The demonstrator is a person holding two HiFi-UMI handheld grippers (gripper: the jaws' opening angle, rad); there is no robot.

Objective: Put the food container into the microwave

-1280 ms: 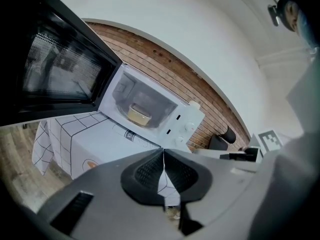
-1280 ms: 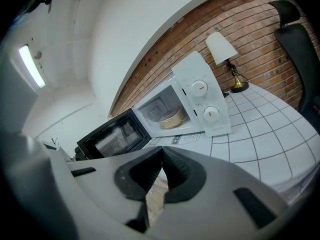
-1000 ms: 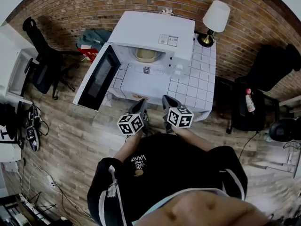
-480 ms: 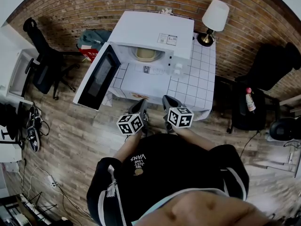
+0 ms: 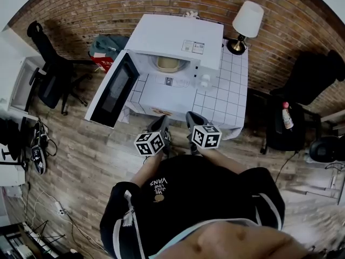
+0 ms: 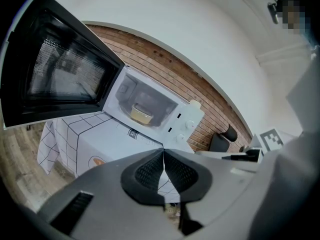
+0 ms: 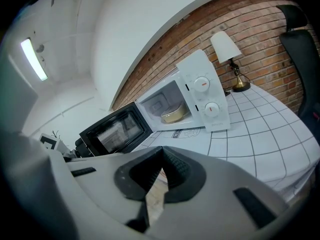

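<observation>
A white microwave (image 5: 178,36) stands on a table with a white checked cloth (image 5: 226,99), its door (image 5: 110,90) swung wide open to the left. Inside its cavity sits the yellowish food container (image 5: 167,63), also visible as the container (image 6: 141,115) in the left gripper view and the container (image 7: 173,115) in the right gripper view. Both grippers are held low near the table's front edge, well short of the microwave. My left gripper (image 6: 163,156) is shut with nothing between its pads. My right gripper (image 7: 161,156) is likewise shut and empty.
A table lamp (image 5: 245,23) stands on the table's far right corner. Black chairs (image 5: 51,72) sit at the left, another dark chair (image 5: 310,77) at the right, and a side stand with a bottle (image 5: 285,115). A brick wall (image 5: 102,9) runs behind.
</observation>
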